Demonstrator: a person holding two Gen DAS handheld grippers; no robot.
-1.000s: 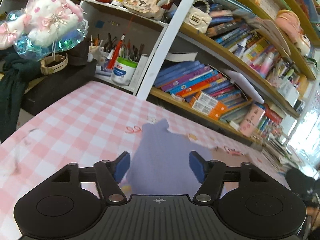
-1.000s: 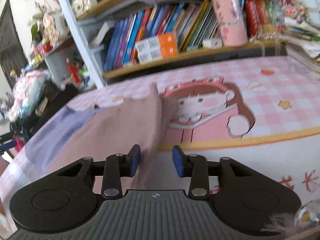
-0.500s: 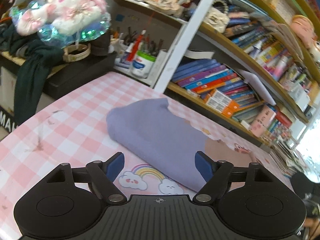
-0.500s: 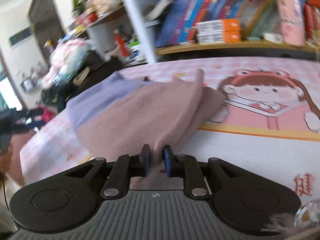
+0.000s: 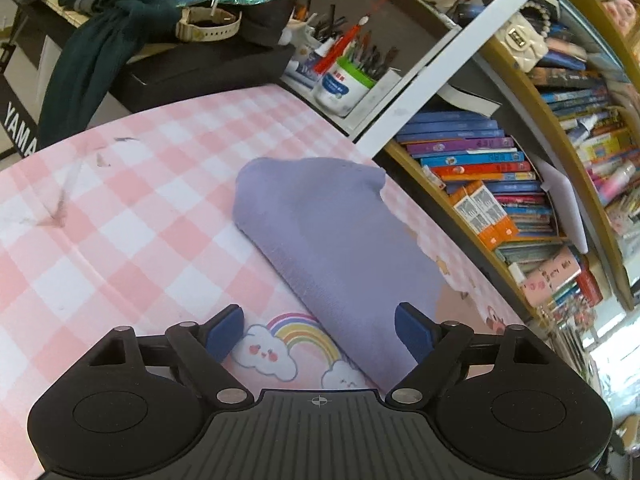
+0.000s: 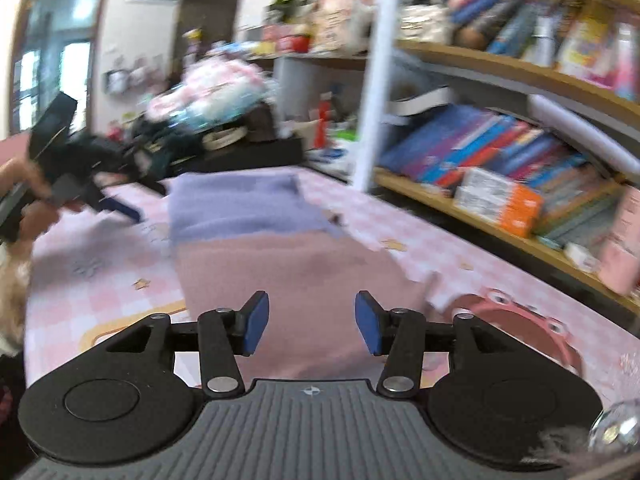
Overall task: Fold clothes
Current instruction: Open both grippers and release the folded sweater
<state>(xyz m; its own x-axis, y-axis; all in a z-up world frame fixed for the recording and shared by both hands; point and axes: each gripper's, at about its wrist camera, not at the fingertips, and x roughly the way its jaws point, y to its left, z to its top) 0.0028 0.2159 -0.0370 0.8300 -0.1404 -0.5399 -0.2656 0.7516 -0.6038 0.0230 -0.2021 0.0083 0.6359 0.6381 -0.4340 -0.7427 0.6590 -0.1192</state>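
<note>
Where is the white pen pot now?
In the left wrist view, the white pen pot stands upper centre, behind the checked table, beside the white shelf post.

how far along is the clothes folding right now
Done: the purple-and-pink garment lies folded into a long strip on the checked table. In hand: nothing; the left gripper and right gripper are both opening, with no cloth pinched between the pads. Left: probably further folds to make it compact.

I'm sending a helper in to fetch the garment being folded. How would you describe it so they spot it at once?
Find the pink checked tabletop in front of the wooden bookshelves. Lying flat on it is a soft folded knit garment, lilac at one end and dusty pink at the other. It is the only cloth on that table; the dark green fabric hangs off the black case behind.
</note>
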